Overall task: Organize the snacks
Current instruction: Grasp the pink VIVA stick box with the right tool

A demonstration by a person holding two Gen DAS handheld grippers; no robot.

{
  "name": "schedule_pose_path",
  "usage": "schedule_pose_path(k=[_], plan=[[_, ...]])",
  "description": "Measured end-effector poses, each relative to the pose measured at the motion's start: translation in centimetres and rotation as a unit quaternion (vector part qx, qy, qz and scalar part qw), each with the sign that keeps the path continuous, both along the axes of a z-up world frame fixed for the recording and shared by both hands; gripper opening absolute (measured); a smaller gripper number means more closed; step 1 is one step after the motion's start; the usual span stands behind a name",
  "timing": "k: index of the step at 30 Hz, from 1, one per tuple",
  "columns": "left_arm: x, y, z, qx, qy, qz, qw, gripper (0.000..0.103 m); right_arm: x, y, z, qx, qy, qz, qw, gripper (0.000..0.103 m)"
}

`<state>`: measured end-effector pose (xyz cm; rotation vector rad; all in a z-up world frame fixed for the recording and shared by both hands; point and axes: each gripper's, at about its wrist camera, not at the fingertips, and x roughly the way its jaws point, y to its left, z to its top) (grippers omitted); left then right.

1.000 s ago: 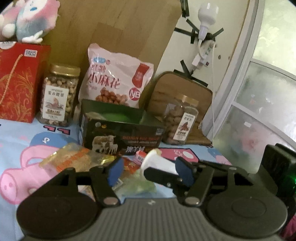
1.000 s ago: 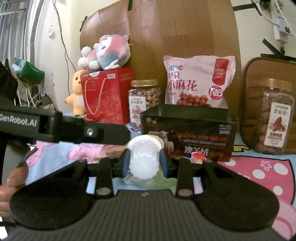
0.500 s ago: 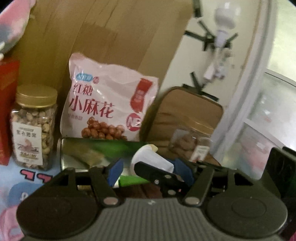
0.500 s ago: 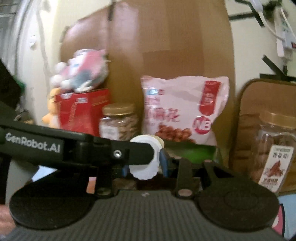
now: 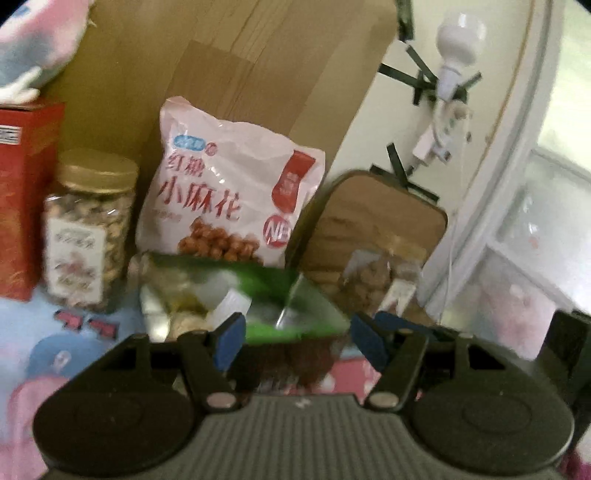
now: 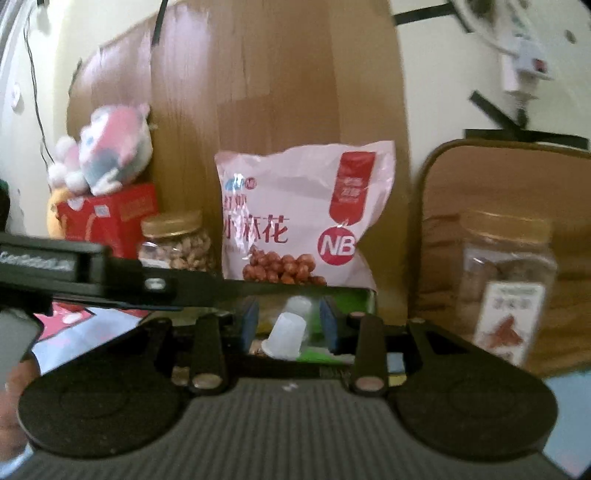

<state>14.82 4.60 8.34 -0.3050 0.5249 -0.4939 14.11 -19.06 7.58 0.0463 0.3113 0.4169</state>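
A tall cardboard sheet point(image 5: 236, 74) leans against the cream wall point(image 5: 373, 147); black tape holds a white bulb point(image 5: 460, 33) and power strip point(image 5: 439, 136) beside a frosted window point(image 5: 546, 221)

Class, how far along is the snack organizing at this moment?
Done: a white jelly cup lies inside the green-lined box. In hand: nothing; the right gripper and left gripper are both open. Left: cannot tell, since any loose snacks are out of view.
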Motion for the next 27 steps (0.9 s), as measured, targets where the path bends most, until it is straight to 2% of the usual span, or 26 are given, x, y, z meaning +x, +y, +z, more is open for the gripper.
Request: schedule_pose_path(k=[5,9,15,18,19,21,24,25,27], plan=[[-6.5,0.4,-2.5,0.057,0.001,0.006,0.9984,0.069,-3.7,-2.2,-2.2,0.005,0.046,0.0,0.999,0.044],[-10.3,0.1,-4.9,0.087,0.016,0.001,0.9961,0.069,-5.0,-1.7,-4.4,-0.035,0.07,0.002,0.997,0.045],[-13.0,1.1,-6.8,0.072,0.045,0.016,0.9963,0.069,-2.8,-0.4,-6.5,-0.073,0.117,0.005,0.99,0.044],[-13.7,2.1,-6.9,0.064,0.051,0.029,0.9962,0.069,-2.5,-0.2,-7.2,-0.08,0.124,0.01,0.989,0.028],[-14.0,2.5,-6.8,0.063,0.051,0.034,0.9962,0.069,-2.4,-0.5,-7.0,-0.066,0.132,0.011,0.989,0.027],[-14.6,3.3,-6.7,0.055,0.048,0.042,0.9964,0.069,-2.4,-2.0,-6.2,0.014,0.156,0.016,0.987,0.025],[-15.1,4.8,-6.7,0.029,0.051,0.056,0.9967,0.069,-4.0,-4.0,-4.4,0.098,0.142,0.034,0.984,0.025],[-15.2,5.2,-6.7,0.02,0.053,0.061,0.9965,0.069,-4.8,-4.2,-3.8,0.112,0.132,0.05,0.984,0.025],[-15.4,6.2,-6.8,0.003,0.057,0.073,0.9957,0.069,-6.4,-3.7,-2.7,0.11,0.112,0.088,0.984,0.025]])
